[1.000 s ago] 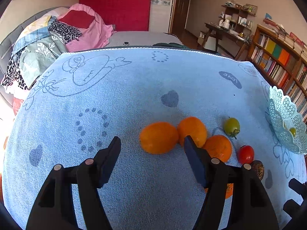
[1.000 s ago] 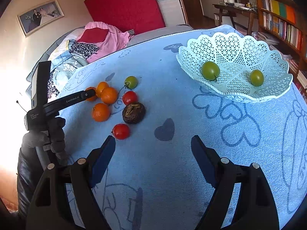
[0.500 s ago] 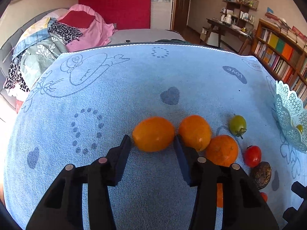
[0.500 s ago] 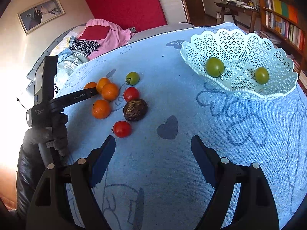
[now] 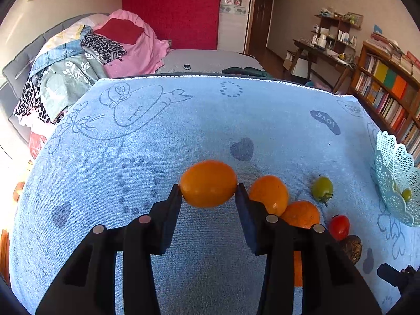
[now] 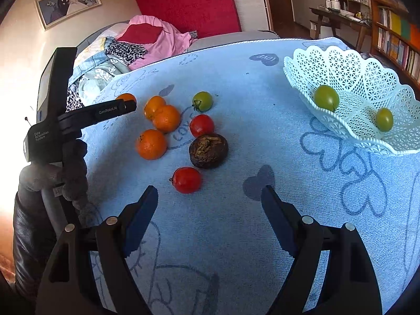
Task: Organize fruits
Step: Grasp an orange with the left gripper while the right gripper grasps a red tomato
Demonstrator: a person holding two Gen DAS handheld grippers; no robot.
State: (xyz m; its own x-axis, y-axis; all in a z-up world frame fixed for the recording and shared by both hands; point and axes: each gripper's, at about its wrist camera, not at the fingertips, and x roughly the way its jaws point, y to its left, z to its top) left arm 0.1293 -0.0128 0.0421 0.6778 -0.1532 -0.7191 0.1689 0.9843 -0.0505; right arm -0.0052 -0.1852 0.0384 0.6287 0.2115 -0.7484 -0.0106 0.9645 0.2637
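Slip risk: left gripper (image 5: 209,193) fingers pinch smooth oval orange fruit (image 5: 208,183) by its two ends, centre frame, left wrist view
Contact looks like tips only on a glossy curved skin, so it could squirt out or roll over the towel-covered tabletop (image 5: 183,120); neighbouring orange (image 5: 269,194) sits just beside right finger, may get knocked. Right gripper (image 6: 209,204) fingers wide, holding nothing, low centre. Lattice plastic basket (image 6: 349,63) upper right holds two green tomatoes; wrinkled dark fruit (image 6: 208,150) mid-frame

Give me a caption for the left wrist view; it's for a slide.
Left hand-held gripper shut on an orange, with more fruit and a basket to its right.
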